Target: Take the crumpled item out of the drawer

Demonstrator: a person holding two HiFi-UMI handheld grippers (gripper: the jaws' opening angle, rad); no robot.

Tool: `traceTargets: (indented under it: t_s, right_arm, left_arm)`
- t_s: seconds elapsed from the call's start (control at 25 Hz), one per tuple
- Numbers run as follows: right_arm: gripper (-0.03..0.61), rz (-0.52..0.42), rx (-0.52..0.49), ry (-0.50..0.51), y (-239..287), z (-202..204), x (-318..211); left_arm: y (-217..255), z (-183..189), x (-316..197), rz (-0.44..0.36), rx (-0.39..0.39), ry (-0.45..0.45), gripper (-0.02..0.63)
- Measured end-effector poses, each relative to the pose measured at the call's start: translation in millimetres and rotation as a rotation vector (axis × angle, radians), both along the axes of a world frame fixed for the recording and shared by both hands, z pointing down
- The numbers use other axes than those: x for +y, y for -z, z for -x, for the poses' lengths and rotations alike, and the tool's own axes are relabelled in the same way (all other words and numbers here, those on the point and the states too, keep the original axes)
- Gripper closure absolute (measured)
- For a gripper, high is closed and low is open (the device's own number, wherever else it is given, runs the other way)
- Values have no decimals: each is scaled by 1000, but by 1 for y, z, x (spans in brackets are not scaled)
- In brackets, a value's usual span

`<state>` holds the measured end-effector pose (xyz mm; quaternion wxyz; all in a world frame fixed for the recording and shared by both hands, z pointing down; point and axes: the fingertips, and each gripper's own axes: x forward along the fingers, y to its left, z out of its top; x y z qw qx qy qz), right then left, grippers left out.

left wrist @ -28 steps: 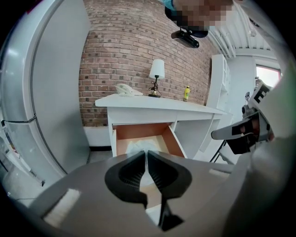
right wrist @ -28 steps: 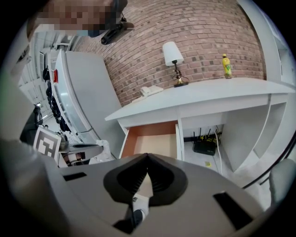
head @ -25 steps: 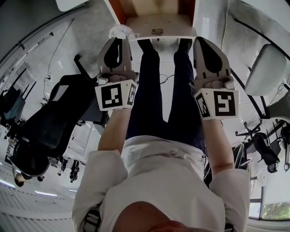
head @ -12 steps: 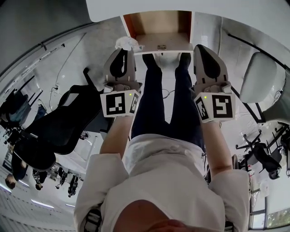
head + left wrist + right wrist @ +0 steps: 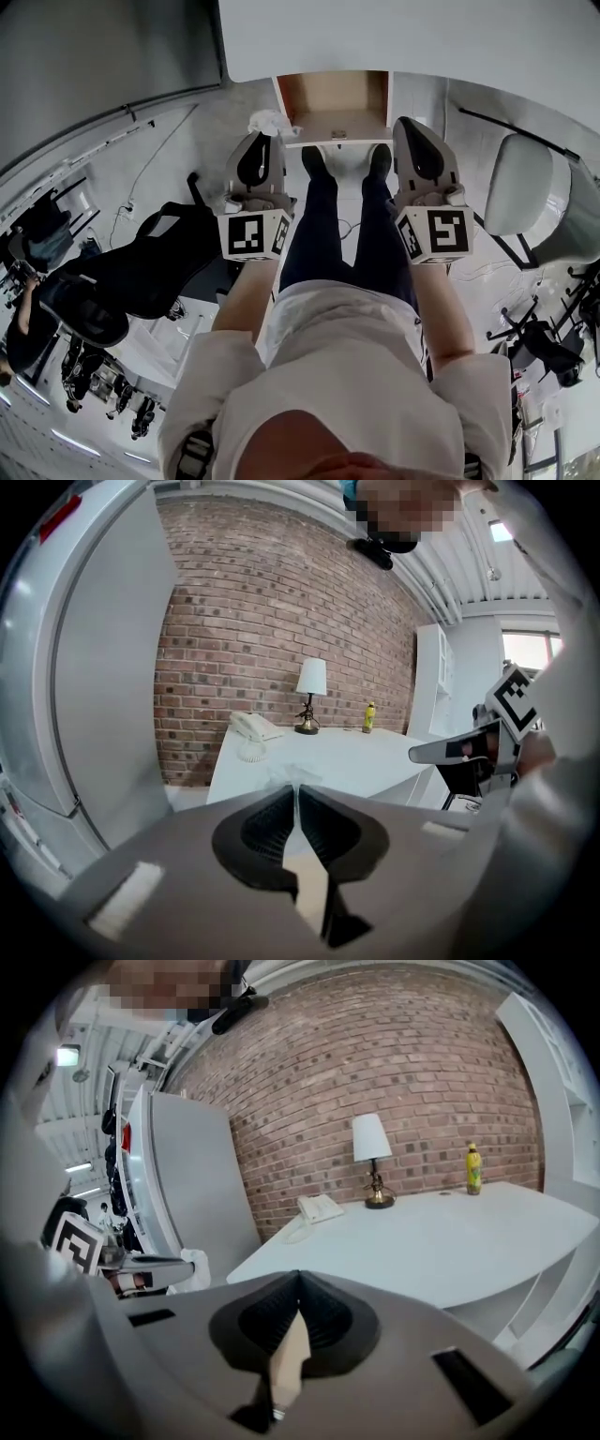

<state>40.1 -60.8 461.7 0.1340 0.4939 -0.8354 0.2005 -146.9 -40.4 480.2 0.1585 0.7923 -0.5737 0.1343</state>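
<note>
1. while both arms lift, the left gripper (image 5: pixel 264 138) stands clamped on the crumpled item (image 5: pixel 267 121), a pale wad with no clear long axis that pokes out of its tips at 12 o'clock.
2. the wad is already out of the drawer (image 5: pixel 309 92) and hangs just beside its front corner, with the open drawer at 3 o'clock from it.
3. the right gripper (image 5: pixel 406 127) is closed on nothing at the drawer's other corner, so i'd say the left hand alone carries it clear.
4. against a second ago, both grippers ride higher, the drawer looks smaller, the white table top (image 5: pixel 375 37) has come into view, and the grip is unchanged.
</note>
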Motion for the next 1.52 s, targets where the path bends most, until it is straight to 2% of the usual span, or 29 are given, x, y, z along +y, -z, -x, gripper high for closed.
traceTargets:
  t_s: [0.24, 0.76, 1.08, 1.52]
  right_arm:
    - [572, -47, -9, -3, 36, -4, -6]
    - [572, -129, -13, 5, 97, 2, -13]
    - [572, -192, -22, 10, 137, 8, -15]
    - [572, -238, -30, 4, 180, 9, -5]
  left_arm:
    - [32, -2, 2, -15, 32, 13, 588]
    - [85, -5, -1, -71, 21, -13, 588]
    - [127, -4, -10, -137, 23, -8, 588]
    - [174, -2, -10, -177, 45, -27, 588]
